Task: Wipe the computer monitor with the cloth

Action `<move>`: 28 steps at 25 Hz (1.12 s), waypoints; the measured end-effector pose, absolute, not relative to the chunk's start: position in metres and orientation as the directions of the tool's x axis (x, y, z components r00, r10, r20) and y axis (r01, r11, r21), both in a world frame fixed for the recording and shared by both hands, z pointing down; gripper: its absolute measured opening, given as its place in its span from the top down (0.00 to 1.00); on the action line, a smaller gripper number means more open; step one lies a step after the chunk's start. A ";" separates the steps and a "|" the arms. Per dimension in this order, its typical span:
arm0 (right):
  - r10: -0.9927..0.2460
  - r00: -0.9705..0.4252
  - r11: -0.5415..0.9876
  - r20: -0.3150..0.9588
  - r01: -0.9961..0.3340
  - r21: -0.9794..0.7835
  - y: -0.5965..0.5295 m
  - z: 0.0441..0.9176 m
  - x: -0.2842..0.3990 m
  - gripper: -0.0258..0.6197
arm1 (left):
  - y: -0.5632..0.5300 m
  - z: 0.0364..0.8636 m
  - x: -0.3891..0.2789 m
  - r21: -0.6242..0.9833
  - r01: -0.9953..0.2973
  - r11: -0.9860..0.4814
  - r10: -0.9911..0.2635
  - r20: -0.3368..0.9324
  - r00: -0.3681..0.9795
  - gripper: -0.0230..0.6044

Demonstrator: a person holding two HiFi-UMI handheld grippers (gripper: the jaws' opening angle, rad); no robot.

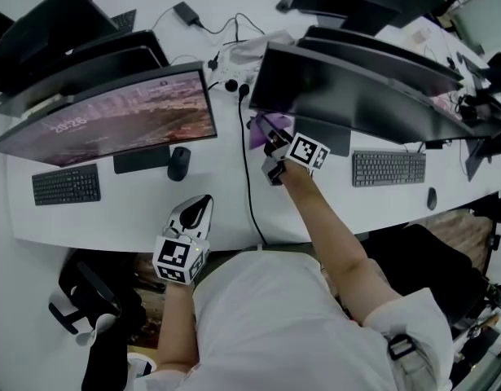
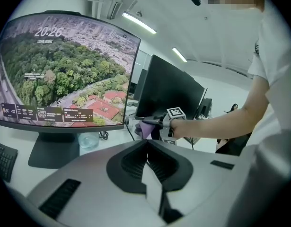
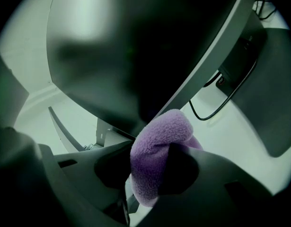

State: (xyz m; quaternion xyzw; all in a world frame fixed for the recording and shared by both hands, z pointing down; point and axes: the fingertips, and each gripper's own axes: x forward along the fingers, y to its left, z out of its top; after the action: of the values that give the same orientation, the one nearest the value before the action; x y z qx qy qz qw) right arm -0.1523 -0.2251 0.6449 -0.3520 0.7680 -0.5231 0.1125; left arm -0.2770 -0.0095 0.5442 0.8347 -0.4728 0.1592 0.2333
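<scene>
My right tongs (image 1: 271,147) are clenched on the purple cloth (image 3: 159,150), right at the lower left corner of the dark monitor (image 1: 356,88). Wiping seems barely begun, with nearly the whole screen left. My left tongs (image 2: 147,145) are closed and empty, near the tabletop (image 1: 112,218) edge.

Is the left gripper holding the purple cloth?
No: the left gripper is shut and empty, while the purple cloth sits clamped in the right gripper.
</scene>
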 end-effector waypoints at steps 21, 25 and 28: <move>-0.573 -0.801 0.335 0.173 -0.422 -0.842 -0.230 0.620 -0.254 0.78 | -0.010 0.555 -0.330 0.263 -0.857 -0.444 -0.712 0.477 0.515 0.96; -0.565 -0.810 0.353 0.157 -0.409 -0.842 -0.237 0.612 -0.263 0.78 | -0.010 0.557 -0.333 0.267 -0.855 -0.444 -0.710 0.478 0.518 0.96; -0.572 -0.805 0.346 0.157 -0.411 -0.843 -0.242 0.608 -0.263 0.78 | -0.011 0.557 -0.334 0.271 -0.854 -0.444 -0.709 0.476 0.520 0.96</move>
State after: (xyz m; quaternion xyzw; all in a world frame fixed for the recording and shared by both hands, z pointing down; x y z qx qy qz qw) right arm -0.2631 -0.2423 0.6077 -0.3009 0.8163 -0.4860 0.0828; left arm -0.3337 -0.0107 0.5567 0.8369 -0.4670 0.1479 0.2444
